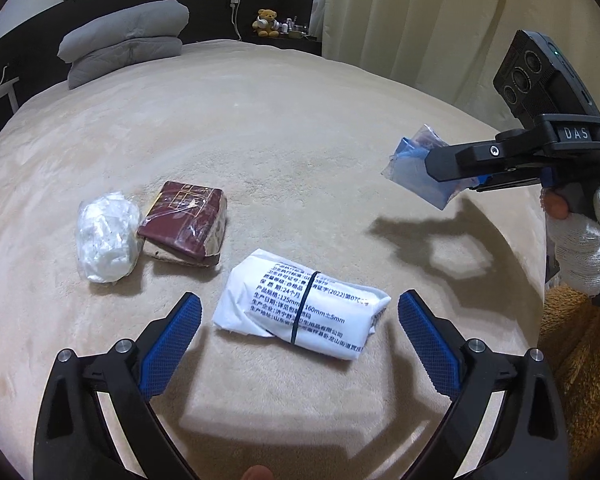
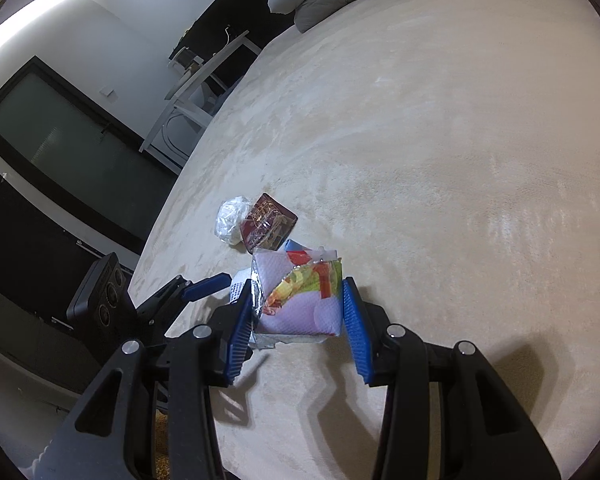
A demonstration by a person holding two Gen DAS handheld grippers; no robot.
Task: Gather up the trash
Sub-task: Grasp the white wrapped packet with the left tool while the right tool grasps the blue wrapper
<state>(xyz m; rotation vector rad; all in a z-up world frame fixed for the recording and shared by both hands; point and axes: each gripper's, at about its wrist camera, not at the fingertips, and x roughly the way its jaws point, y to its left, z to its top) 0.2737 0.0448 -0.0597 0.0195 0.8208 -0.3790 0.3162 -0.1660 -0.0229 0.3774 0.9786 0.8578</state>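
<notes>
On the beige bed [image 1: 300, 120] lie a white printed packet with a rubber band [image 1: 300, 312], a maroon pack in cellophane [image 1: 184, 224] and a crumpled clear plastic bag [image 1: 106, 236]. My left gripper [image 1: 300, 300] is wide open just above the white packet, one finger on each side, not touching it. My right gripper [image 2: 298, 288] is shut on a colourful foil wrapper [image 2: 300, 300] and holds it in the air. The left wrist view shows that gripper [image 1: 432, 164] at the right with the wrapper [image 1: 416, 172]. The maroon pack [image 2: 268, 222] and plastic bag [image 2: 232, 220] lie beyond it.
Grey pillows [image 1: 124, 44] lie at the dark headboard, with a teddy bear [image 1: 266, 22] on a shelf and a curtain [image 1: 420, 20] to the right. The bed's edge drops at the right onto brown fuzzy fabric [image 1: 572, 340]. A white side table [image 2: 204, 80] stands beside the bed.
</notes>
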